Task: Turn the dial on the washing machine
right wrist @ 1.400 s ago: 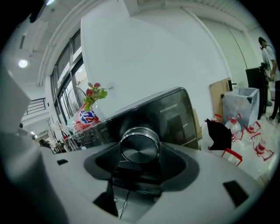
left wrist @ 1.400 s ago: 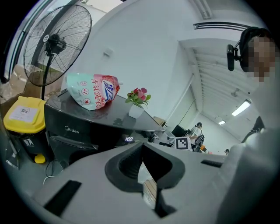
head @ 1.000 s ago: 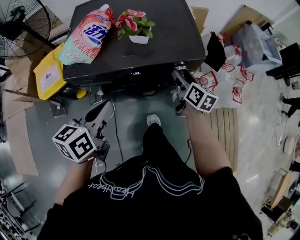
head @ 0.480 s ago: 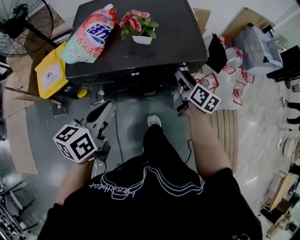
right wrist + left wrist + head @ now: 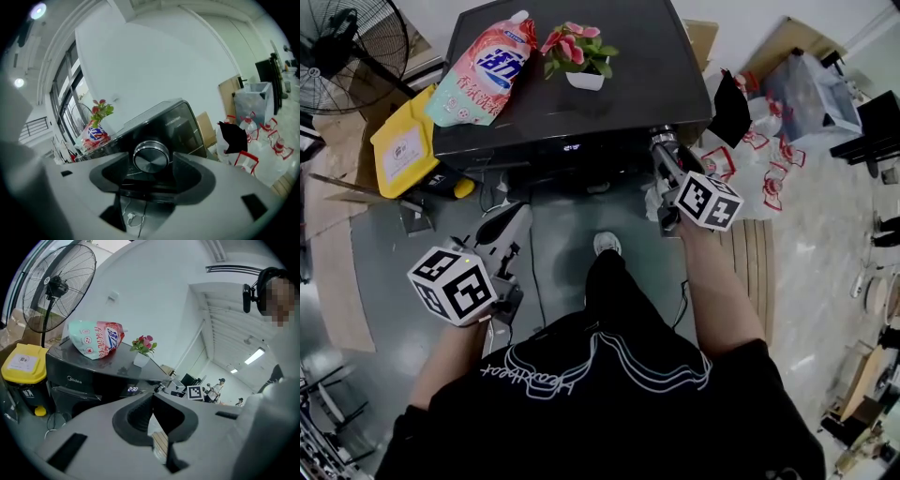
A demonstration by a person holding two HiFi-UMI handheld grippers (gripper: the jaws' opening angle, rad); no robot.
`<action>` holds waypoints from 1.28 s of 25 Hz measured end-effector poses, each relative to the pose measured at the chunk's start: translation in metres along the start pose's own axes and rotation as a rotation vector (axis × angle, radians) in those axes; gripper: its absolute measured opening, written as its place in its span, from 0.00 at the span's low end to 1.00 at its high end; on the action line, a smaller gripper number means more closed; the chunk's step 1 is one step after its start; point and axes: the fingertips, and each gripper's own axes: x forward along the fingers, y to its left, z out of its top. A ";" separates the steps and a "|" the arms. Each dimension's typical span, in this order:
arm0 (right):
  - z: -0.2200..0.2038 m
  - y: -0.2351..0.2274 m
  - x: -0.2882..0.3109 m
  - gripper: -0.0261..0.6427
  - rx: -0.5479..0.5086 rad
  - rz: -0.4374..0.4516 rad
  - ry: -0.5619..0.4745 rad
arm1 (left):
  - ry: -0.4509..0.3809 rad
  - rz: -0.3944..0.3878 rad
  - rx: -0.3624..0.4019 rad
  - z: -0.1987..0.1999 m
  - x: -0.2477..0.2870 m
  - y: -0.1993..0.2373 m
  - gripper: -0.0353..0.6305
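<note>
The black washing machine (image 5: 628, 56) stands ahead of me, its lit display (image 5: 572, 147) on the front edge. My right gripper (image 5: 660, 142) reaches its front right corner. In the right gripper view the round silver dial (image 5: 151, 158) sits between the two jaws, whose pads close against its sides; the right gripper (image 5: 151, 164) is shut on it. My left gripper (image 5: 514, 214) hangs low over the floor, left of the machine's front, away from the dial. Its jaws meet at the tips with nothing held (image 5: 151, 401).
A pink detergent pouch (image 5: 483, 67) and a potted flower (image 5: 581, 52) lie on the machine's top. A fan (image 5: 342, 42) and a yellow bin (image 5: 398, 145) stand at the left. Bags (image 5: 769, 178) and a wooden pallet (image 5: 750, 272) are at the right. A person's shoe (image 5: 606, 244) is below.
The right gripper has rolled a little about its own axis while staying on the dial, its marker cube turning. The left gripper has kept still.
</note>
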 end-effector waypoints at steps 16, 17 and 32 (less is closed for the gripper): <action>0.058 0.154 -0.119 0.22 -0.503 0.264 -0.086 | -0.070 -0.128 0.108 0.022 -0.032 -0.061 0.06; 0.061 0.163 -0.128 0.22 -0.527 0.277 -0.097 | -0.077 -0.138 0.113 0.025 -0.035 -0.066 0.06; 0.054 0.225 -0.207 0.04 -0.559 0.382 -0.125 | -0.189 -0.262 0.231 0.045 -0.076 -0.125 0.06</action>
